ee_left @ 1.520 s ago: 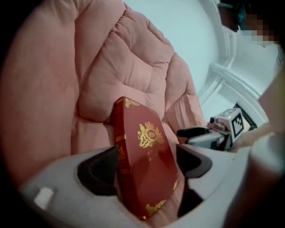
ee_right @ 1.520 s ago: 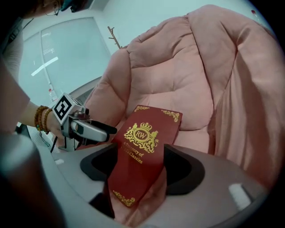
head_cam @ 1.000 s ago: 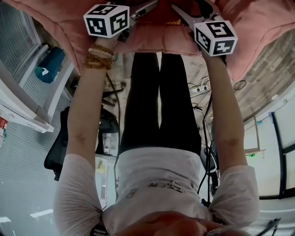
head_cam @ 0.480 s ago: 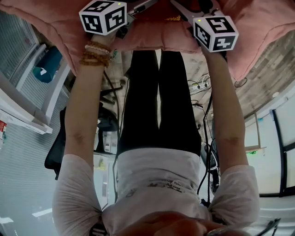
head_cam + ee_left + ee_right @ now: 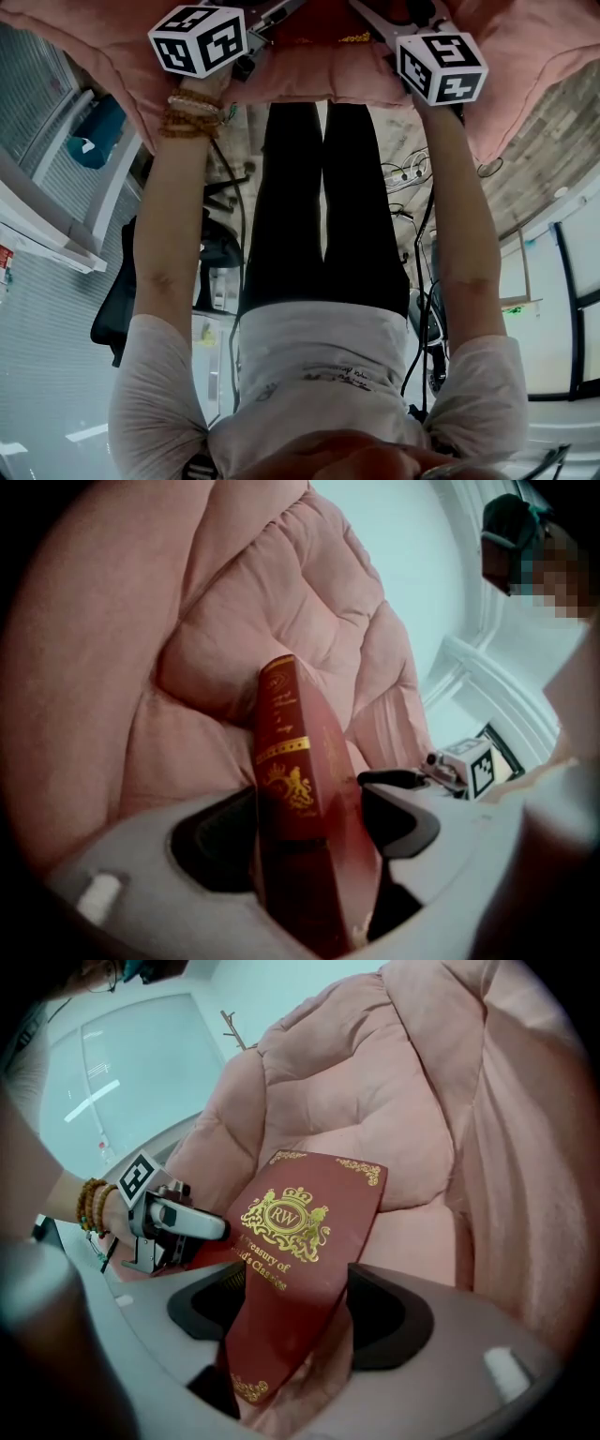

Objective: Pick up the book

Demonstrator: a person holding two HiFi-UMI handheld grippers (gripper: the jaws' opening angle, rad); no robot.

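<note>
Left gripper [image 5: 305, 794]: jaws have just been closing and pinch the red book [image 5: 289, 752] across its spine. The right gripper [image 5: 291, 1283] is clamped on the cover's near corner, so the book is gripped from both sides, tilted, just above the pink cushion [image 5: 281, 592]. Cushion folds crowd the far edge and both sides; open room is likely upward and nearward.

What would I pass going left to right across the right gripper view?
Beaded bracelet, left gripper, red book, pink cushion at far right. The left gripper's jaws have just been closing with the red book between them.
</note>
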